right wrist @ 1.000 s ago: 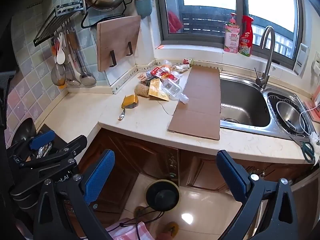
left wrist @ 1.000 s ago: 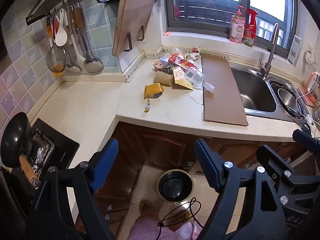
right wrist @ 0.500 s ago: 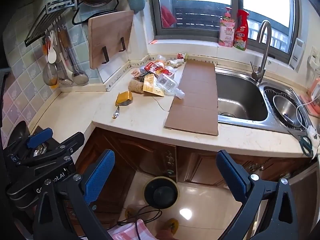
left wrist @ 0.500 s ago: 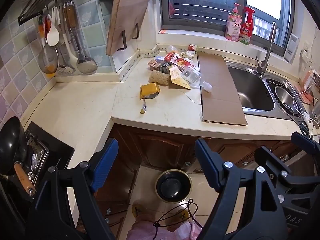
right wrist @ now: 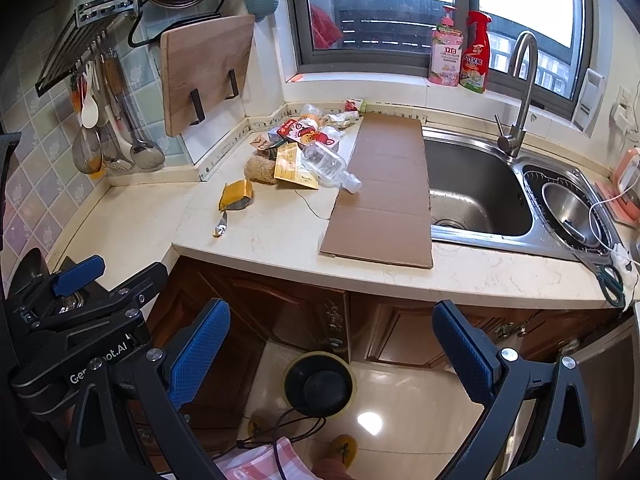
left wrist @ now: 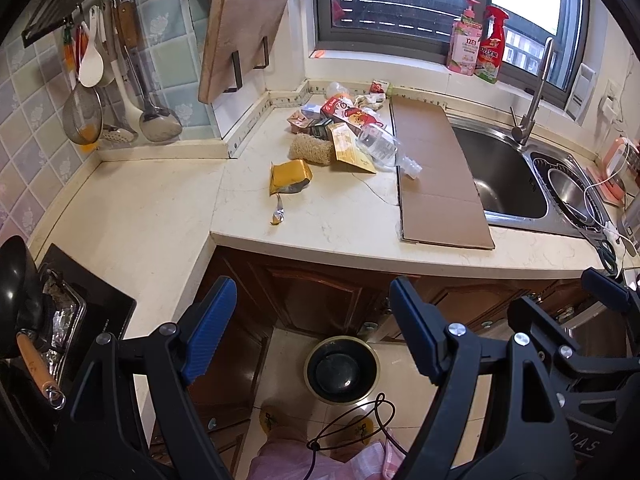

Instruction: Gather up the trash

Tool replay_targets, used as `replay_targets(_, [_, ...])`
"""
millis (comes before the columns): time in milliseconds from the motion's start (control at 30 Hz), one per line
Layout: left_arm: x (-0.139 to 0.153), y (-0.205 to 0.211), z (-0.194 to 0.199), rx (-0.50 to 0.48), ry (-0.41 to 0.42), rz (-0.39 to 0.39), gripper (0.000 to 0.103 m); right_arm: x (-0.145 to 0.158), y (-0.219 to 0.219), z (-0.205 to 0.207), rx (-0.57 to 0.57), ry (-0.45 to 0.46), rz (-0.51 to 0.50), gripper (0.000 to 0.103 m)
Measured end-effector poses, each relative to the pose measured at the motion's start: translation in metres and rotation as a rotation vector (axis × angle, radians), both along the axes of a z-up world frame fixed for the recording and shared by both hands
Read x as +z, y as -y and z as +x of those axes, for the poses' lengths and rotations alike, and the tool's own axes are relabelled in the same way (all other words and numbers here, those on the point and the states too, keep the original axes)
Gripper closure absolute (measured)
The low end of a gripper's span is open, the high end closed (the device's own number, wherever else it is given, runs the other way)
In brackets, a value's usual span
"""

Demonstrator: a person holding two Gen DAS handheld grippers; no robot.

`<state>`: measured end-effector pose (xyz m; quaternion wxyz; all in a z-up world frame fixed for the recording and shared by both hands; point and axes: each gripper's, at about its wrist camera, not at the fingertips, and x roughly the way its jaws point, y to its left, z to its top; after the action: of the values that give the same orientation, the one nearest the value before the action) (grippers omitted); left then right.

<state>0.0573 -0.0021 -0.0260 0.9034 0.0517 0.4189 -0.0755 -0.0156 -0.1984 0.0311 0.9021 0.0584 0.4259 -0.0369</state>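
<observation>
Hanging from a rail on the tiled wall, well left of the sink (left wrist: pixel 500 176), were a strainer (left wrist: pixel 82 118) and ladles. Nearer the sink, a wooden cutting board (left wrist: pixel 240 36) leaned upright against the wall. On the counter (left wrist: pixel 132 216) left of the sink lay the trash: a yellow wrapper (left wrist: pixel 289 177) with a small twisted foil scrap (left wrist: pixel 278 213) just in front of it, then a heap in the corner farther back, with a brown scrubby roll (left wrist: pixel 311 153), a flat yellow packet (left wrist: pixel 352 152), a red printed carton (left wrist: pixel 352 114) and a clear plastic bottle (left wrist: pixel 382 145). The bottle's neck rested on a flat sheet of cardboard (left wrist: pixel 436 176), which lay along the sink's left edge and overlapped the basin. Two spray bottles (left wrist: pixel 478 46) stood on the windowsill behind the sink.

Below the counter, in front of the sink cabinet, a round black bin (left wrist: pixel 341 369) stood on the floor. The left gripper (left wrist: pixel 310 330) hung above it with its blue-padded jaws spread wide and nothing between them. The right gripper (right wrist: pixel 332 348) hung beside it, jaws equally wide apart and empty. Scissors (right wrist: pixel 608 278) lay on the counter right of the sink.
</observation>
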Motion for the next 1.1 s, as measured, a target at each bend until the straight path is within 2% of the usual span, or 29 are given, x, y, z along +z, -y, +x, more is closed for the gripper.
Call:
replay_targets(267, [-0.012, 0.005, 0.006, -0.003, -0.019, 0.0, 0.026, -0.01, 0.002, 0.006, -0.002, -0.012, -0.001, 0.001])
replay_targets(1100, [-0.015, 0.007, 0.004, 0.01, -0.012, 0.014, 0.026, -0.014, -0.002, 0.013, 0.004, -0.019, -0.001, 0.001])
